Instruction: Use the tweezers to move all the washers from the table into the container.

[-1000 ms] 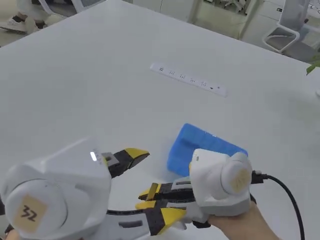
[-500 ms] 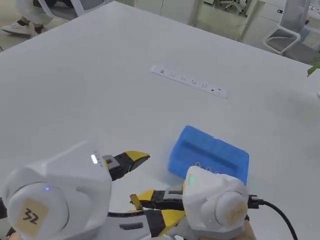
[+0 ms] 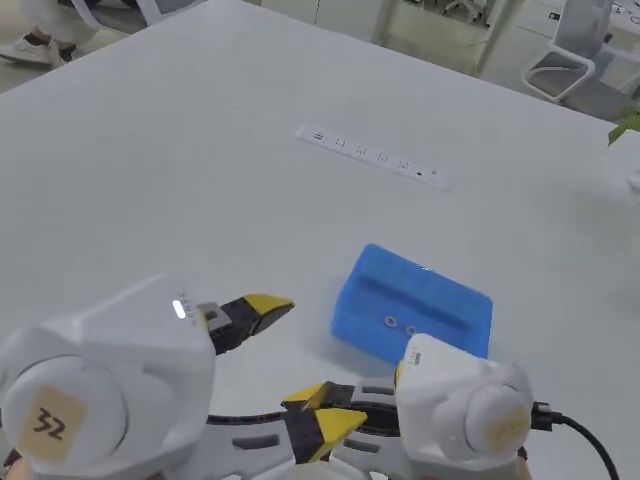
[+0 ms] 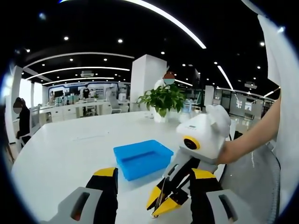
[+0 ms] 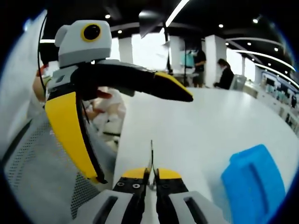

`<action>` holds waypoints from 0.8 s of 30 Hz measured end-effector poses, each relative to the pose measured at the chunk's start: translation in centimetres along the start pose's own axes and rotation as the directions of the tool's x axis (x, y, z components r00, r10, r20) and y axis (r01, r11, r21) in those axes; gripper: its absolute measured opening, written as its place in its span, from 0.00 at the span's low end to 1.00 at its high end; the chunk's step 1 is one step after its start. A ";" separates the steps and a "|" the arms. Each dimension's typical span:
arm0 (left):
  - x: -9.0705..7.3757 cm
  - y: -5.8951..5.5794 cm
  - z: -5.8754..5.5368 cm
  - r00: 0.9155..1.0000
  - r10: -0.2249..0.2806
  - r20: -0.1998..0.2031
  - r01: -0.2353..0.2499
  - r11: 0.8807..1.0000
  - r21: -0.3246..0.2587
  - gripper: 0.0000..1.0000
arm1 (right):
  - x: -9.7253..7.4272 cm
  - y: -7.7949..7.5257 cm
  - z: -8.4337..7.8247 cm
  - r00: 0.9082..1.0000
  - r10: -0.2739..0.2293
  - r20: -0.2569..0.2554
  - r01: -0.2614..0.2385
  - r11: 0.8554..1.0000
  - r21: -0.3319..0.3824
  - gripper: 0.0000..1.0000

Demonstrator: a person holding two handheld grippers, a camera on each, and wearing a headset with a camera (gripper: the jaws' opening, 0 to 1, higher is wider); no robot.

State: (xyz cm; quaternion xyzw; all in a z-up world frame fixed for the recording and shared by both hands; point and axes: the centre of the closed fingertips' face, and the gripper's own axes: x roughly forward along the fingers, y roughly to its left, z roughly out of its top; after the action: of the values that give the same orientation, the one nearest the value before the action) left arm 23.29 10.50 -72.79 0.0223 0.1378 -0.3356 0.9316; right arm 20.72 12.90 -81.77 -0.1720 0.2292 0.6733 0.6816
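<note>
The white table is evenly and brightly lit from above; only a faint soft shadow is cast beside the blue container. In the left gripper view, ceiling light strips are blown out and bent by fisheye distortion. In the right gripper view, the left gripper is seen close and soft, while the tweezers are rendered fairly sharp
</note>
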 end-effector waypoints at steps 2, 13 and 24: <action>0.0 0.0 0.0 1.000 0.002 0.001 -0.002 1.000 -0.002 0.62 | -0.3 0.0 -0.1 1.000 -0.005 -0.006 0.005 1.000 -0.003 0.04; 0.0 -0.1 0.0 1.000 0.000 0.001 0.000 1.000 -0.001 0.61 | -4.9 -4.4 1.0 0.989 -0.139 0.057 0.131 0.983 0.129 0.04; -0.1 0.0 -0.1 1.000 0.005 -0.006 -0.005 1.000 0.001 0.61 | -7.5 -7.5 1.4 0.972 -0.228 0.052 0.217 0.962 0.162 0.04</action>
State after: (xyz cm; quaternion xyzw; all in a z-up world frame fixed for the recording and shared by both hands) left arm 23.24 10.58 -72.92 0.0241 0.1402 -0.3331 0.9321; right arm 28.39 7.05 -77.08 -0.1193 0.2361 0.5779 0.7720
